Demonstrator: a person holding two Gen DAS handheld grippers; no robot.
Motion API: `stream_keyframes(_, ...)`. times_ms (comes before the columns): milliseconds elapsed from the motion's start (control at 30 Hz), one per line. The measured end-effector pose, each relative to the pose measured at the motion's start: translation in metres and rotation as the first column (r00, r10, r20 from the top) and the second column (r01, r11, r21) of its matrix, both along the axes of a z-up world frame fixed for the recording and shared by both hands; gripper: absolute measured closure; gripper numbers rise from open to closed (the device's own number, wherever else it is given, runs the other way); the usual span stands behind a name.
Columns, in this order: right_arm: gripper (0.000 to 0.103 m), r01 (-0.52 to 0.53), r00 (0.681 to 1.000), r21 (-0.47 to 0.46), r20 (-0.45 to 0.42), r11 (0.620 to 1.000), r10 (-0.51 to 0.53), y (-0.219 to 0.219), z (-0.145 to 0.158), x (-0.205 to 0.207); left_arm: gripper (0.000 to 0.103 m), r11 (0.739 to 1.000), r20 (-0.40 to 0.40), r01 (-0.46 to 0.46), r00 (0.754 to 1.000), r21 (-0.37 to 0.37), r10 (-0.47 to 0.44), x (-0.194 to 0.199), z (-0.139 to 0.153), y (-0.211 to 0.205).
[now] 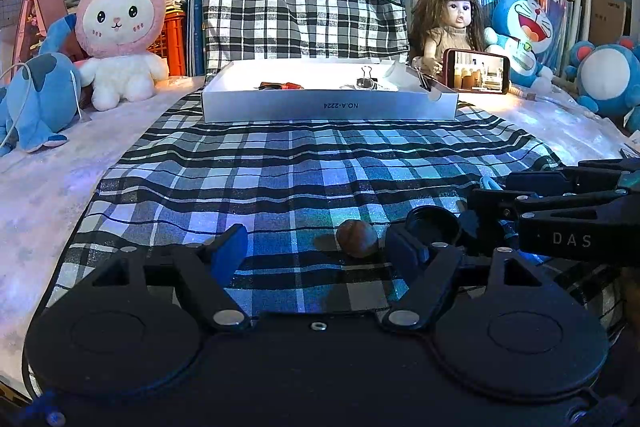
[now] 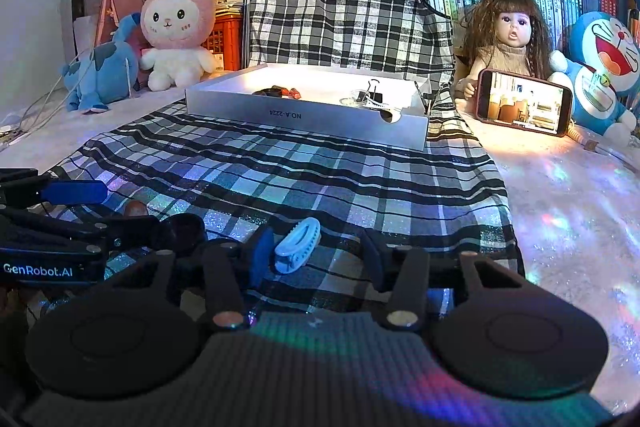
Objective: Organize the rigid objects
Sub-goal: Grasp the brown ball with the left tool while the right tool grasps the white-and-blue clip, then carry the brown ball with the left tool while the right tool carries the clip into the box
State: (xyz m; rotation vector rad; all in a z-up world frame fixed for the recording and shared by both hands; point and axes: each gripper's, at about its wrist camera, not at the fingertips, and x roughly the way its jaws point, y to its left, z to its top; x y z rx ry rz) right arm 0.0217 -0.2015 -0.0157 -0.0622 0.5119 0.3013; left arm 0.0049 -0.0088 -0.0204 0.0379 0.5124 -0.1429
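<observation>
Partly hidden behind the left gripper's [image 1: 316, 247] spread, empty jaws lay a dark round lid [image 1: 434, 223], a brown nut [image 1: 357, 238] beside it. Between the right gripper's [image 2: 316, 251] half-closed jaws, touching only the left pad, sat a pale hair clip [image 2: 298, 245]. Beyond, plaid cloth [image 2: 320, 179] reached a white tray [image 2: 304, 117].

A brown nut [image 1: 357, 238] lies between the left tool's [image 1: 316, 247] parted fingers.

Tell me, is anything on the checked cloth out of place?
Yes: a brown nut, a black cap and a light blue hair clip lie loose on the cloth, outside the white box that already holds small items.
</observation>
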Motion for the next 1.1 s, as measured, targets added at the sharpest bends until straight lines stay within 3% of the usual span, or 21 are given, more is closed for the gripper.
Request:
stream_keyframes(167,0.054,0.001,1.000,0.004,0.001,1.000,-0.001,0.001,0.000,-0.001,0.028,1.000,-0.006,-0.005,1.000,-0.002,0.005,0.001,0.001,0.000)
stream_keyframes(267,0.057,0.001,1.000,0.005,0.006,1.000,-0.001,0.002,0.000,-0.002,0.033,1.000,-0.005,-0.011,1.000,-0.012,0.011,-0.001,0.001,0.000)
stream_keyframes(433,0.063,0.002,1.000,0.010,0.011,1.000,-0.002,0.004,0.000,-0.003,0.062,1.000,0.011,-0.004,1.000,-0.016,0.004,-0.006,0.003,0.002)
stream_keyframes(600,0.071,0.006,1.000,0.022,0.011,1.000,-0.006,0.003,0.000,-0.003,0.080,1.000,0.018,0.015,1.000,-0.027,-0.014,-0.010,0.005,0.002)
stream_keyframes(767,0.081,0.012,1.000,0.029,0.013,1.000,-0.012,0.002,0.001,-0.003,0.083,1.000,0.029,0.024,0.999,-0.014,-0.023,-0.011,0.007,-0.001)
stream_keyframes(1100,0.081,0.026,0.999,0.038,0.023,0.999,-0.027,0.000,0.004,-0.001,0.084,0.999,0.042,0.032,0.999,-0.028,-0.031,-0.003,0.015,0.001)
